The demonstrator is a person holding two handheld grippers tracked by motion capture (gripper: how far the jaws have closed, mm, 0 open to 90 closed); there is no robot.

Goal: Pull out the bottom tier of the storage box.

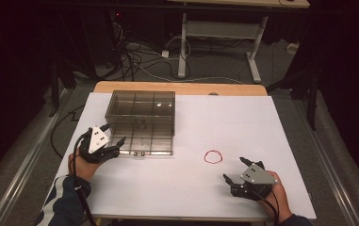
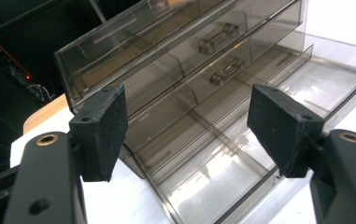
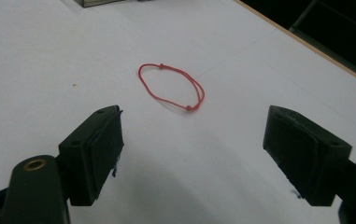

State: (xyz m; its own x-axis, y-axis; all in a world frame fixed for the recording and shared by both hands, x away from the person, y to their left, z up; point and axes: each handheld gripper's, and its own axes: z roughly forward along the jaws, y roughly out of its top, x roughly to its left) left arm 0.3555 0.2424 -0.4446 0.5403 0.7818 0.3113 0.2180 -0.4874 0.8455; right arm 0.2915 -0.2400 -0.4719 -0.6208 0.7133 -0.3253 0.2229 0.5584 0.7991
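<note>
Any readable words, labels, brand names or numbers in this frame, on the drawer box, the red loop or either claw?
None can be read.
Clear drawer box: no label or print, just clear walls and drawer handles.
Red string loop: plain cord with small knots.
Left claw and right claw: black pads with no markings.
White table sheet: blank.

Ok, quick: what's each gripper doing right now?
Left gripper: open, holding nothing, at the clear drawer box.
Right gripper: open, empty, short of the red string loop.
</note>
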